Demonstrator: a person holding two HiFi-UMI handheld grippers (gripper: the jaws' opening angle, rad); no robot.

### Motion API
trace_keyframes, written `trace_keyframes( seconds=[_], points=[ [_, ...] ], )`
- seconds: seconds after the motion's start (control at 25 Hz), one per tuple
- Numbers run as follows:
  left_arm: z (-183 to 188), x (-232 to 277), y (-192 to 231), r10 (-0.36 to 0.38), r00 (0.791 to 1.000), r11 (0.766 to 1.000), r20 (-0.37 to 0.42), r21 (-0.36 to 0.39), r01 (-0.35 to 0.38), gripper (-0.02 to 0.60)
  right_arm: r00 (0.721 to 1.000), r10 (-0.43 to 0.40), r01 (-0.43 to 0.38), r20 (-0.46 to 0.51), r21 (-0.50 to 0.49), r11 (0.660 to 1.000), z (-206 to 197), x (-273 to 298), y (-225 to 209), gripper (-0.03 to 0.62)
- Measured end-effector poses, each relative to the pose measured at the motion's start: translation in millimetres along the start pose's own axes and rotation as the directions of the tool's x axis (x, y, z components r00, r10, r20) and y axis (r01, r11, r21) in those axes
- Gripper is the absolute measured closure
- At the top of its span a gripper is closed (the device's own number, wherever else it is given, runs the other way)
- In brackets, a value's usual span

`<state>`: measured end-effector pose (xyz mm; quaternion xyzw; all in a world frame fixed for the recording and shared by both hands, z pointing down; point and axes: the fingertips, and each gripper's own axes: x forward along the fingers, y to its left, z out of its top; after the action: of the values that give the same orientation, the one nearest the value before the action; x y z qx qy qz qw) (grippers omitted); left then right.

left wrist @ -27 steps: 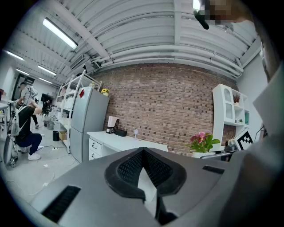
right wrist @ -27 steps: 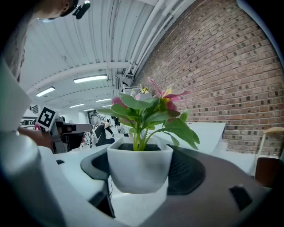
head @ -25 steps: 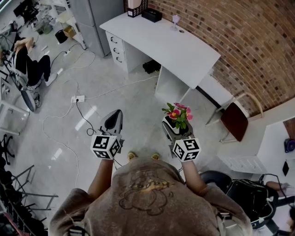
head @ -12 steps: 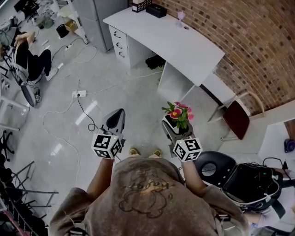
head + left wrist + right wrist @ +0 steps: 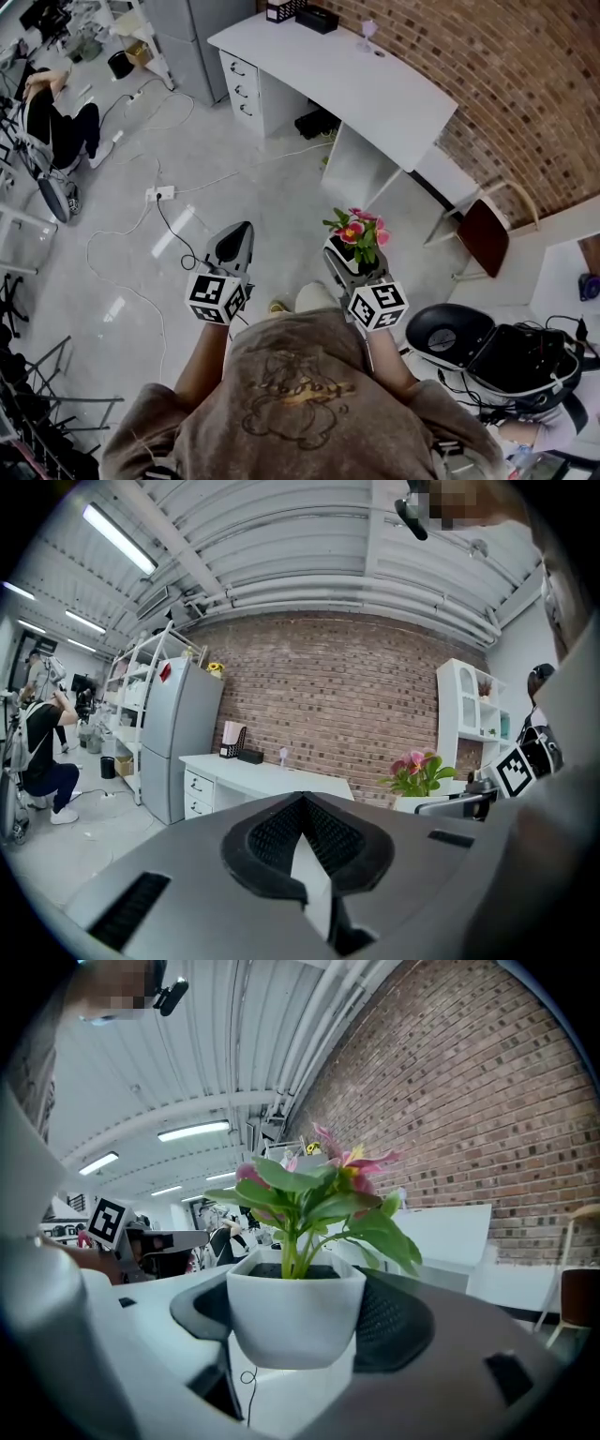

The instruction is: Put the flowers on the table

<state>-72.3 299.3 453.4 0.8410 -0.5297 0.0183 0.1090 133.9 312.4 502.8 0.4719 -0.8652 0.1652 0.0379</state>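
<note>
Out on the open grey floor, well short of the white tabletop that runs along the brick wall, we have both grippers held out in front of the chest. The right gripper has its fingers clamped on either side of a small white pot. The flowers stand upright in it, pink blooms over green leaves, carried in the air above the floor and well apart from the tabletop. The left gripper is level beside it, a little apart, its fingers pressed together with nothing between them. At the tabletop's far end we can make out a dark box and what may be a small glass, though it is too small to be sure. A brown chair stands by the wall on the right, cables trail across the floor, and a person in dark clothes is low to the floor at far left.
</note>
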Motion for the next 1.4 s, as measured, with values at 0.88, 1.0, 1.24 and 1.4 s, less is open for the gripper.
trace_keyframes(
  seconds=[0.88, 1.0, 1.24, 1.4],
  points=[
    [25, 109, 96, 0.055, 0.999, 0.997, -0.001, -0.048, -0.055, 0.561, 0.999, 0.043, -0.044, -0.033, -0.029, 0.999, 37, 151, -51, 0.249],
    [30, 134, 110, 0.055, 0.998, 0.997, -0.002, -0.048, -0.055, 0.561, 0.998, 0.054, -0.056, -0.038, -0.032, 0.998, 44, 177, -64, 0.249],
    [46, 183, 131, 0.069, 0.998, 0.996, -0.011, -0.055, -0.069, 0.561, 0.994, 0.090, -0.092, -0.054, -0.032, 0.995, 64, 227, -87, 0.249],
    [60, 215, 140, 0.073, 0.997, 0.996, -0.007, -0.054, -0.074, 0.561, 0.992, 0.108, -0.110, -0.063, -0.029, 0.993, 80, 260, -106, 0.249]
  ],
)
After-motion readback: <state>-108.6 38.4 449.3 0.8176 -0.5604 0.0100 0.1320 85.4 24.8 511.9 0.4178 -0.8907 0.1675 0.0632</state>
